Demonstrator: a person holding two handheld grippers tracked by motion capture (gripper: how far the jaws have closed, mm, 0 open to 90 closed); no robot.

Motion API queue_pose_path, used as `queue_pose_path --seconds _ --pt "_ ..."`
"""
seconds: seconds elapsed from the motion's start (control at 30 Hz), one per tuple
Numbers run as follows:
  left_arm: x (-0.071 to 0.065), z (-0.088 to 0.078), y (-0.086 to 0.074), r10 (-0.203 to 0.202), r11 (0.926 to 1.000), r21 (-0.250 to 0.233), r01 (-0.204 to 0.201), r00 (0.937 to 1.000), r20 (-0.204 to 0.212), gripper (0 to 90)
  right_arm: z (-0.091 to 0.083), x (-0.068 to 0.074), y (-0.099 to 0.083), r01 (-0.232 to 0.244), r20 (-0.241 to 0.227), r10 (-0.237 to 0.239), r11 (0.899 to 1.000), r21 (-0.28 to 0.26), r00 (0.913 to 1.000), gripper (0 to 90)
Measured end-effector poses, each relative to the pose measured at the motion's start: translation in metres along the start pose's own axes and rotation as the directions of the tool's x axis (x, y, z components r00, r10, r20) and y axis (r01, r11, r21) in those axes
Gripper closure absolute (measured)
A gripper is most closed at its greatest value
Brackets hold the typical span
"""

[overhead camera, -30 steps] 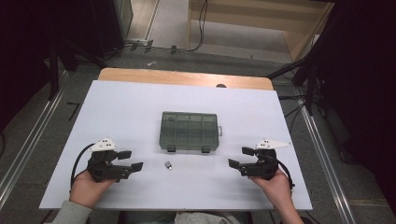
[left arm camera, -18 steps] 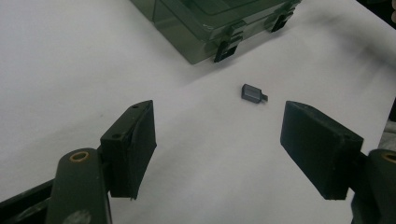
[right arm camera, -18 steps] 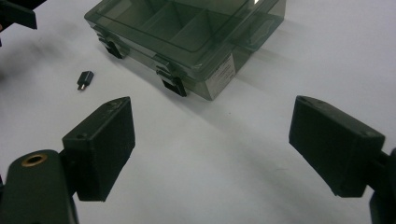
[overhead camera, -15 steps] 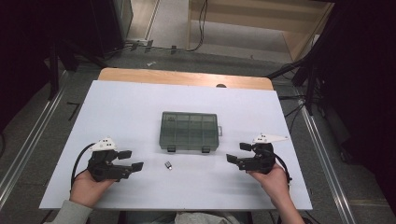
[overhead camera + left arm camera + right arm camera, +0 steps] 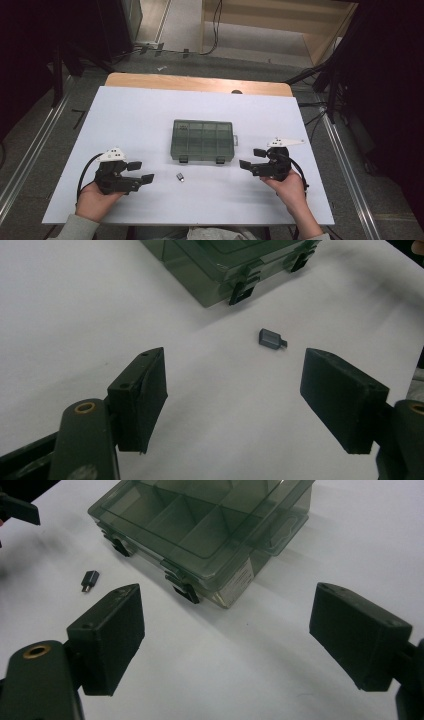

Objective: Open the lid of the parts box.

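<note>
High view: a white table (image 5: 150, 115) with a person's forearms entering from 6 o'clock, each hand holding a two-jaw gripper; the left gripper (image 5: 138, 171) sits at about 8 o'clock on the table, the right gripper (image 5: 252, 158) at about 4 o'clock; both have their jaws spread apart and hold nothing. At the table's centre lies a smoky green compartment box (image 5: 202, 140), lid closed, 2 latches on its near edge; just below it, toward 6 o'clock and apart from it, rests a tiny dark adapter (image 5: 180, 177), roughly between the 2 grippers and nearer the left one.

Left gripper view: the adapter (image 5: 271, 338) lies ahead between the spread jaws at about 1 o'clock, a small grey block with a short plug stub on one end; the box (image 5: 220, 270) sits beyond at 12 o'clock. The adapter looks light, rigid and smooth, likely to skid or flip on the slick table; pinching its flat sides across the body, not the stub, seems safest.

Right gripper view: the box (image 5: 200, 535) lies ahead at 11 o'clock, showing what the high view blurs; clear lid, inner dividers, a label on the side wall, black latches; the adapter (image 5: 89, 580) lies at 9 o'clock. The box looks like stiff, light plastic, best gripped at a latch or lid rim.
</note>
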State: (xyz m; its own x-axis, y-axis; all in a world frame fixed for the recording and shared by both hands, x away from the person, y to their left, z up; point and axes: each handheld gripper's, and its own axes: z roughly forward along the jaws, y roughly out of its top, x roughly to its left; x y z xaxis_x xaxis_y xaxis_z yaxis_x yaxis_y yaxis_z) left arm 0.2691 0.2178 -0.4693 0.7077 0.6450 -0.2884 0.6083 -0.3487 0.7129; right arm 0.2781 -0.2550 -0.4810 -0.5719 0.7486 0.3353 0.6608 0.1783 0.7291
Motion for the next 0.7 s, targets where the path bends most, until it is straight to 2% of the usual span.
queue_pose_path --seconds 0.37,0.63,0.7 --pt "0.0 0.001 0.0 -0.003 1.0 0.001 0.003 1.0 0.0 27.2 0.009 0.0 0.008 0.026 -0.008 -0.026 1.0 0.013 0.9996 12.9" --pt "0.001 0.0 0.0 -0.009 0.9999 0.005 0.009 1.0 -0.002 27.2 0.017 0.003 0.02 0.042 -0.018 -0.042 0.999 0.027 0.999 13.1" --pt "0.001 0.0 0.0 -0.01 0.9999 0.004 0.01 1.0 -0.002 27.2 0.019 0.003 0.021 0.042 -0.023 -0.041 0.999 0.034 0.9989 18.3"
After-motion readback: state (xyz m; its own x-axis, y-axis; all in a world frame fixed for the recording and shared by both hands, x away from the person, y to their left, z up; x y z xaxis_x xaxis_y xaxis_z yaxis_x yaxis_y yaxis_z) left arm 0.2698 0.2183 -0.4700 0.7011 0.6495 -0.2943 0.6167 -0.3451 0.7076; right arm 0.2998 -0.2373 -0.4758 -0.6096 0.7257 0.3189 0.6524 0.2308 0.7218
